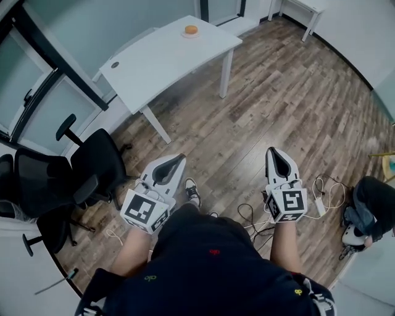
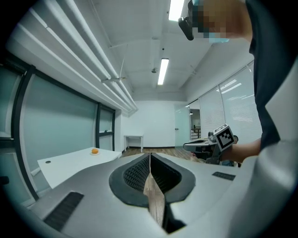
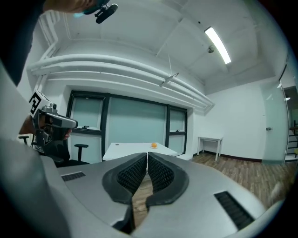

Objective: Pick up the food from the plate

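Note:
An orange piece of food (image 1: 191, 29) lies on a small plate (image 1: 191, 34) near the far edge of a white table (image 1: 160, 58), well ahead of both grippers. My left gripper (image 1: 180, 158) and right gripper (image 1: 271, 152) are held level at waist height over the wooden floor, both shut with nothing between the jaws. In the left gripper view the food (image 2: 95, 150) is a small dot on the table (image 2: 70, 163) at left, beyond the left gripper (image 2: 149, 156). From the right gripper (image 3: 147, 156), the food (image 3: 153, 145) appears straight ahead on the table (image 3: 132, 150).
Black office chairs (image 1: 92, 163) stand at the left by a glass wall. A second white desk (image 1: 303, 8) is at the far right. Cables and a power strip (image 1: 320, 200) lie on the floor by my right side, next to dark gear (image 1: 370, 203).

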Demonstrator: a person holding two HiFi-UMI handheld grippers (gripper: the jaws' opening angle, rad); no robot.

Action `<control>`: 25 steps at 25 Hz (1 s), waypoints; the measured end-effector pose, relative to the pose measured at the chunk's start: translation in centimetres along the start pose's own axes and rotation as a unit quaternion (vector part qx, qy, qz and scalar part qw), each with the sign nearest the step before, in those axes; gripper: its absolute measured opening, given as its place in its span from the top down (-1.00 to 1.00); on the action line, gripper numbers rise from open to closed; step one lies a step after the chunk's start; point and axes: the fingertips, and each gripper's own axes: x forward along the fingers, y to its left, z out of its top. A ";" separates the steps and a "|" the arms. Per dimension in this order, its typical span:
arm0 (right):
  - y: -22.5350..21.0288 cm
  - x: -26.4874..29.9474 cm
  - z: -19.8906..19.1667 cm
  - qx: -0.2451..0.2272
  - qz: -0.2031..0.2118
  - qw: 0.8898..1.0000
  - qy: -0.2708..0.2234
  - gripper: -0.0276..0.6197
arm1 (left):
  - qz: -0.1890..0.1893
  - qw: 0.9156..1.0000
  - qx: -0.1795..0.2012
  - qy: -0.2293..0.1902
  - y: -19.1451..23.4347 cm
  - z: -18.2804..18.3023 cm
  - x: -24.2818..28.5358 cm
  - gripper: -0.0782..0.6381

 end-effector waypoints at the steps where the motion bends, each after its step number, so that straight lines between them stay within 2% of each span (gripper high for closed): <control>1: -0.6 0.4 0.0 0.000 -0.006 1.000 0.002 0.84 | -0.005 1.000 -0.002 -0.001 0.4 -0.1 0.9 0.71; 5: -2.1 2.8 -0.6 -0.008 -0.019 1.000 0.015 0.84 | -0.019 1.000 -0.009 -0.005 2.8 -0.6 4.0 0.71; 11: -3.1 10.2 0.2 -0.020 -0.030 0.999 0.031 0.84 | -0.026 1.000 -0.009 -0.003 9.4 -0.4 8.5 0.71; 15: -2.2 16.1 1.2 -0.026 -0.025 0.999 0.040 0.84 | -0.026 1.000 -0.006 -0.004 14.9 -0.4 10.6 0.71; 19: -0.5 22.2 2.1 -0.030 -0.009 0.998 0.048 0.84 | -0.019 0.999 -0.027 0.001 21.0 -1.2 12.1 0.71; 25: 0.6 28.0 4.4 -0.027 -0.009 0.999 0.034 0.84 | -0.012 0.999 -0.032 -0.002 27.4 -1.1 13.2 0.71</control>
